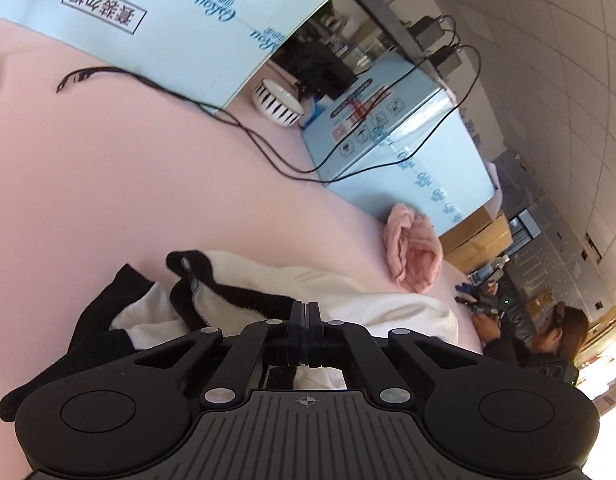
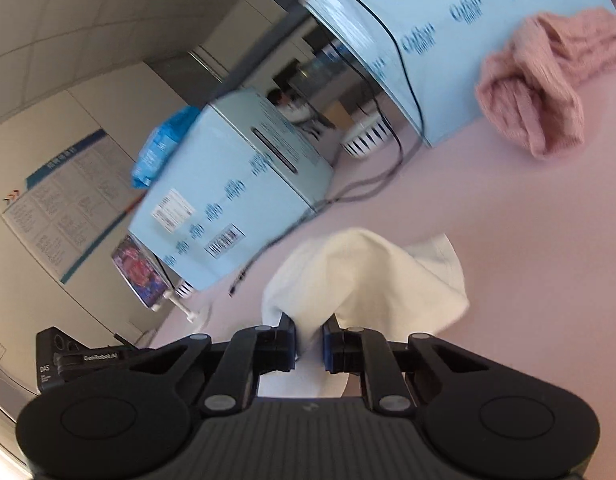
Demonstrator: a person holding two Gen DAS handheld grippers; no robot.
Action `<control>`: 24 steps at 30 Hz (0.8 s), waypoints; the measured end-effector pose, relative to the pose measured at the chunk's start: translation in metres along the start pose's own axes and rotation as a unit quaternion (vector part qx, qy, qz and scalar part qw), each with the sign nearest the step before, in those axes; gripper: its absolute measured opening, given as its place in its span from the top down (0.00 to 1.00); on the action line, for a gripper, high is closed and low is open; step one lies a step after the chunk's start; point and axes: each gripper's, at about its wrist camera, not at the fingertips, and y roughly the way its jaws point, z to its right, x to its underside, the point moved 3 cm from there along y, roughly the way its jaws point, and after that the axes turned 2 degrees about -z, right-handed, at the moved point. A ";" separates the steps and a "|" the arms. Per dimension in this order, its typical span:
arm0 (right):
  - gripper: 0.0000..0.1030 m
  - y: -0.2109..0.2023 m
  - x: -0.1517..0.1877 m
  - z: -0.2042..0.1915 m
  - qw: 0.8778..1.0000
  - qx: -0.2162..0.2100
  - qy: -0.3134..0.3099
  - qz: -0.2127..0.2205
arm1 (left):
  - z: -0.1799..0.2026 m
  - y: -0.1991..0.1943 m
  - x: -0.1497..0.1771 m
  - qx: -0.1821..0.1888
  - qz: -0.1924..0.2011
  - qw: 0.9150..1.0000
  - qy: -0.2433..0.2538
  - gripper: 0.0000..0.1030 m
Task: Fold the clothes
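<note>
two grippers i watched | left gripper (image 1: 305,312) pressed together on black-and-white garment (image 1: 348,292) | right gripper (image 2: 309,334) pinched its white cloth, raised over pink table (image 2: 508,220) | pink knit (image 2: 548,88) at 1 o'clock

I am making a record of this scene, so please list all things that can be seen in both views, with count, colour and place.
garment: 1, white with black trim, on the pink surface, gripped at both tools
pink cloth: 1, pink, crumpled against the box on the right in the left view
surface: 1, pink, under everything
boxes: 2, light blue, standing at the back
bowl: 1, white with black stripes, between the boxes
cables: several, black, running over box and surface
blue pack: 1, on top of a box
person: 1, background, beyond the surface's edge
left tool: black, shut on the garment
right tool: black, white fabric between its fingers
</note>
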 end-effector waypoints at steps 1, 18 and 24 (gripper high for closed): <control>0.86 -0.005 -0.003 -0.010 1.000 -0.011 -0.017 0.012 | 0.002 -0.005 -0.001 0.000 0.008 1.000 0.007 1.00; 0.86 -0.007 0.001 -0.023 0.999 0.003 -0.028 0.017 | -0.061 0.011 0.007 -0.005 -0.040 0.986 -0.165 0.40; 0.87 -0.018 0.004 -0.011 0.998 0.029 -0.023 0.055 | -0.043 0.032 -0.006 0.008 0.005 0.994 -0.107 0.89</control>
